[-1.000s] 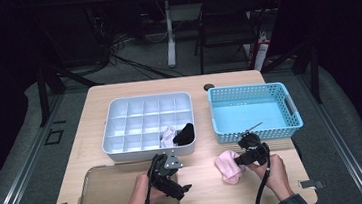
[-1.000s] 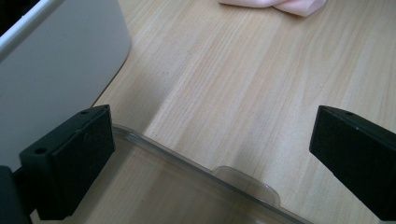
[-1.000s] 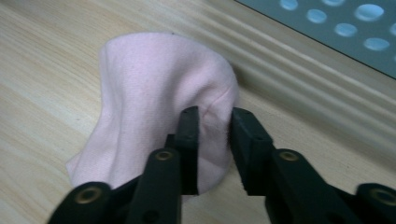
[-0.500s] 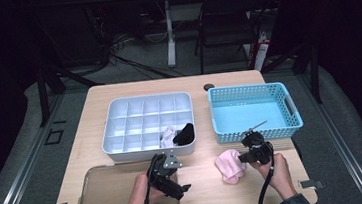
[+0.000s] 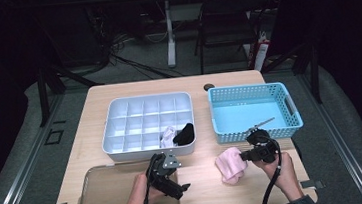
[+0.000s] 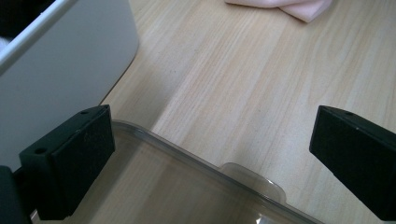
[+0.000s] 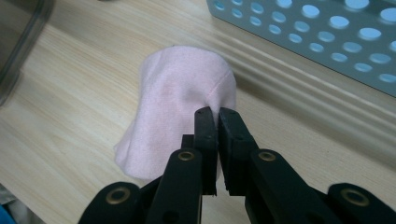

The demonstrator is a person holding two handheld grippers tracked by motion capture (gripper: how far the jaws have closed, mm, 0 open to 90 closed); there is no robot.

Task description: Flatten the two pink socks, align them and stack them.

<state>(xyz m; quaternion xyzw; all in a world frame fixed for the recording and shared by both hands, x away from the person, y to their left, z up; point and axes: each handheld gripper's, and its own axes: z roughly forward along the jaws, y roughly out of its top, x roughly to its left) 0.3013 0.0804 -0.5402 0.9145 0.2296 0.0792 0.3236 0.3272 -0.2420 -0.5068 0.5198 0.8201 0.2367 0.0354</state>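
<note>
Wooden table (image 5: 118,95), high view. White divided tray (image 5: 121,130) left of centre; a white cloth (image 5: 167,136) and a black one (image 5: 185,133) sit in adjoining front-right compartments. Blue perforated basket (image 5: 290,111) to its right. Clear lid (image 5: 105,194) at front left. Left gripper (image 5: 165,176) rests by the lid's right edge. Right gripper (image 5: 247,155) pinches the pink cloth (image 5: 229,166) at its right edge, just in front of the basket.

The wooden counter (image 5: 92,135) carries a white divided tray (image 5: 146,123); right of the tray, a blue basket (image 5: 252,110); nearer than the tray, a clear lid (image 5: 112,189) and a pink cloth (image 5: 230,165).
</note>
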